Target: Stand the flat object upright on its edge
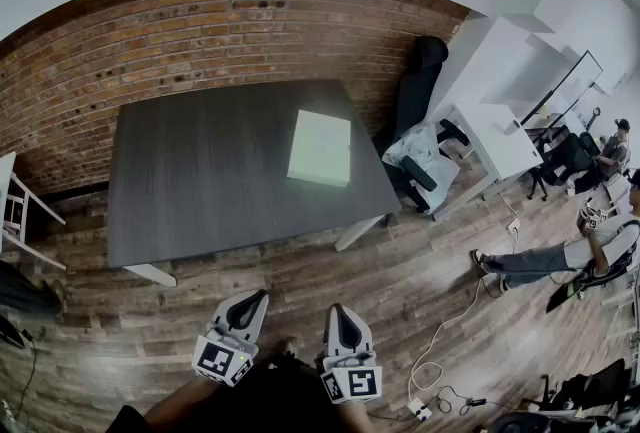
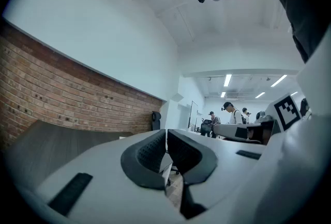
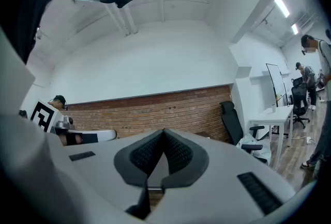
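A flat pale green box point(image 1: 320, 148) lies on its broad face at the right side of a dark grey table point(image 1: 200, 181) in the head view. My left gripper point(image 1: 258, 296) and right gripper point(image 1: 336, 309) are held low near my body, well short of the table's front edge, tips pointing toward it. Both are shut with nothing between the jaws. In the left gripper view the left gripper's point(image 2: 166, 134) dark pads meet at the tips. The right gripper point(image 3: 163, 133) shows the same in its own view. The box is hidden in both gripper views.
A brick wall point(image 1: 200, 31) runs behind the table. A black office chair point(image 1: 418, 71) and white desks point(image 1: 500, 91) stand to the right. A person point(image 1: 560, 256) sits on the wooden floor at right, with cables point(image 1: 445, 321) trailing nearby. A white frame point(image 1: 25, 211) stands at left.
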The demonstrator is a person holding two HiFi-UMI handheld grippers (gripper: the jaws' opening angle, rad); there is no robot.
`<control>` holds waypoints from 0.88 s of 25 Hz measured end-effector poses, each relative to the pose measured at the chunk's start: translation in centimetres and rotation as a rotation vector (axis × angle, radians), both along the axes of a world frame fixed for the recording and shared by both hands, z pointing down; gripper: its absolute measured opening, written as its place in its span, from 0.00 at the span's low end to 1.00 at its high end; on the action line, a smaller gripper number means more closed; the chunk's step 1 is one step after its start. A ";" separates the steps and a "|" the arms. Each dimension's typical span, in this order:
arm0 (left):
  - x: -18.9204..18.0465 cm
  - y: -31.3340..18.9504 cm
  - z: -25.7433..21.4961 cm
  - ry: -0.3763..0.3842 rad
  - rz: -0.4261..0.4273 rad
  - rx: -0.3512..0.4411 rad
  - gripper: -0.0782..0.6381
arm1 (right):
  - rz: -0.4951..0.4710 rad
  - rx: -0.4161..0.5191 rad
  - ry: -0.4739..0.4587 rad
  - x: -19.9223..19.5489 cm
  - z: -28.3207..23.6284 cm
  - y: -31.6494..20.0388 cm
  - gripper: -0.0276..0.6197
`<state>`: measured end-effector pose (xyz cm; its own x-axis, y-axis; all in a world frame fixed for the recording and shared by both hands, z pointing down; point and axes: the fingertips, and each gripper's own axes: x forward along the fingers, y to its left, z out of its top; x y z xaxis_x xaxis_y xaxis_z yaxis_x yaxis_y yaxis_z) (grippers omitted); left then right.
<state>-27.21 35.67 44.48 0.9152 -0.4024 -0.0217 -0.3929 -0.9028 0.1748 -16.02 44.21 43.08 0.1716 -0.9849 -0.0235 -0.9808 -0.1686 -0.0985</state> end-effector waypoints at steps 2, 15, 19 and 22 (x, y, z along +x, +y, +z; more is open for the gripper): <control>0.1 -0.3 0.1 0.000 0.003 0.002 0.16 | 0.004 -0.001 0.004 0.1 0.0 -0.3 0.08; 2.2 -0.4 0.0 0.002 0.001 0.019 0.16 | -0.003 0.024 -0.004 1.7 -0.2 -0.2 0.08; 3.5 0.5 0.2 -0.003 -0.006 0.021 0.16 | -0.023 0.007 0.008 2.8 0.4 0.6 0.08; 4.8 1.1 0.1 -0.013 -0.006 0.032 0.16 | -0.045 -0.009 0.024 3.6 0.3 0.8 0.08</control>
